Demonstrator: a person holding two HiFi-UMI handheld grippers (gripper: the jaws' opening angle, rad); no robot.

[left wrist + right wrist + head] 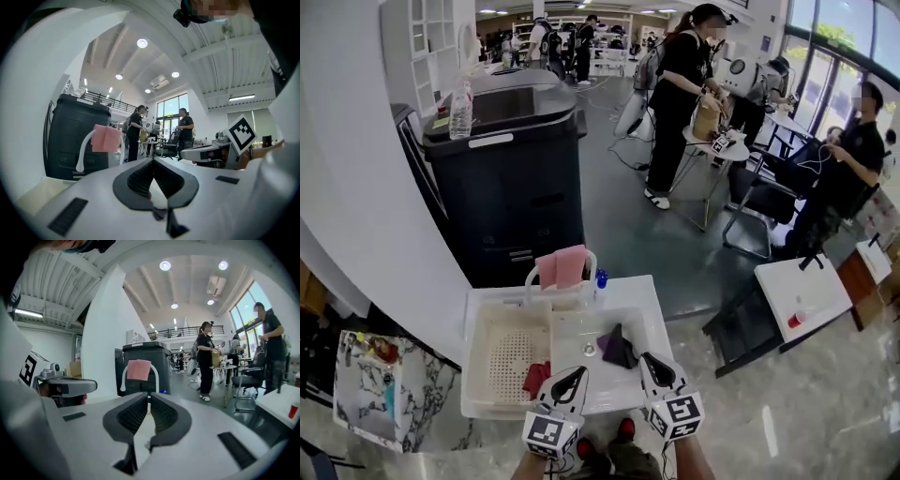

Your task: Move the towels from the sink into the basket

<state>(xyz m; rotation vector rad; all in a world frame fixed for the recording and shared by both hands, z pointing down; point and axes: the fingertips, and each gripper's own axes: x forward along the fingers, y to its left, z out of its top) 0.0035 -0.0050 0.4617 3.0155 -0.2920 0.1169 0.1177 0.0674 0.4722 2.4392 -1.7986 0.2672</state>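
**Sink unit with two grippers: one towel binned, one left in the basin**

Item 1. Left gripper (pixel 570 379), lower centre of the head view, marker cube toward the camera. Jaws together, nothing clamped. Tip lies just right of the red towel.

Item 2. Right gripper (pixel 650 362), lower centre-right. Jaws drawn together to a thin slit, nothing between them. Points toward the basin, near the dark towel.

Item 3. Red towel (pixel 536 378): lies crumpled in the basket (pixel 492 330), against its right edge.

Item 4. Dark towel (pixel 619 348): lies in a heap in the sink (pixel 572 328), right of the drain.

Item 5. Pink towel (pixel 562 267): draped over the white arch (pixel 528 281) behind the sink, upper centre of the unit.

Step in hand, by judgement: between transfers, both grippers empty.

Next move calls for: right gripper to open, tip down into the basin, close on the dark towel, lift it clear of the rim and carry it frame-left over the basket. Whether the pink towel counts is unclear.
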